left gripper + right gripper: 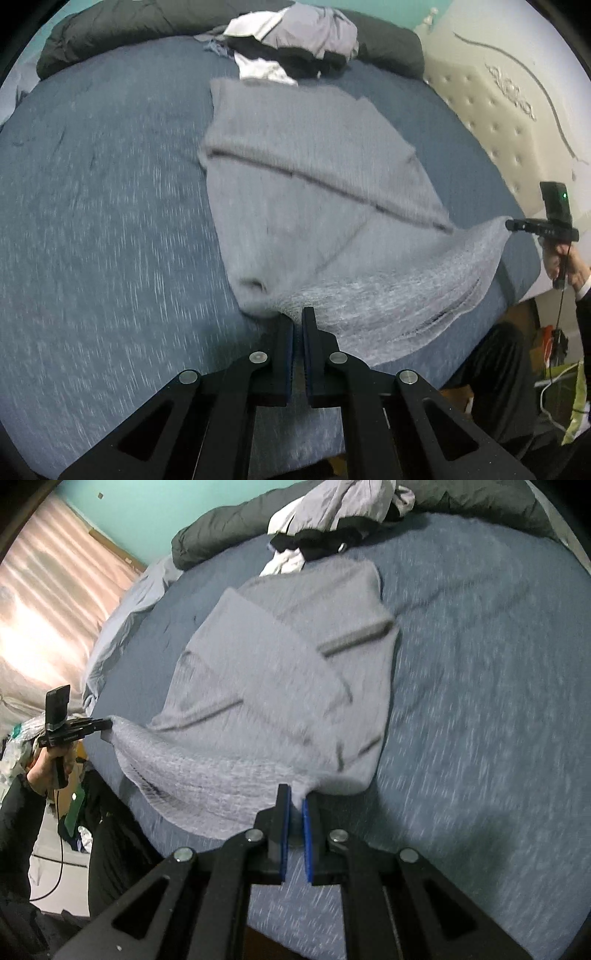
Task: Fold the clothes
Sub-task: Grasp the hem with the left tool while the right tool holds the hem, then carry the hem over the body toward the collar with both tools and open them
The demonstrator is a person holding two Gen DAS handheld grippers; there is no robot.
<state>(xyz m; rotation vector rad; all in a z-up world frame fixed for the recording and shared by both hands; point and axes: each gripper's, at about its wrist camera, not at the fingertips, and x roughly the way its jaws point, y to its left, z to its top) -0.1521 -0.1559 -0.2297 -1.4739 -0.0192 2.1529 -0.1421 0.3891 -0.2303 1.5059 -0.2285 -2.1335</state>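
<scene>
the grey sweater (303,177) lies on the blue bed (103,206), partly folded, with its far part flat on the cover and its near edge lifted off it. the left gripper (298,321) is closed to a narrow gap and pinches one near corner of the sweater between its blue pads (306,354). the right gripper (295,801) is likewise closed narrow on the other near corner; in the left wrist view it appears at the right edge (511,224), held by a hand (557,258), with the knit edge stretched between the two grippers. in the right wrist view the left gripper (107,727) appears at the left, with the fabric drawn taut from it. the stretched edge sags slightly in the middle and hangs over the near side of the bed. a clothes pile (295,48), white, black and pale grey, sits at the far side, touching the far edge of the sweater. behind it lies a dark duvet (110,33). both views show motion blur on the cover.
</scene>
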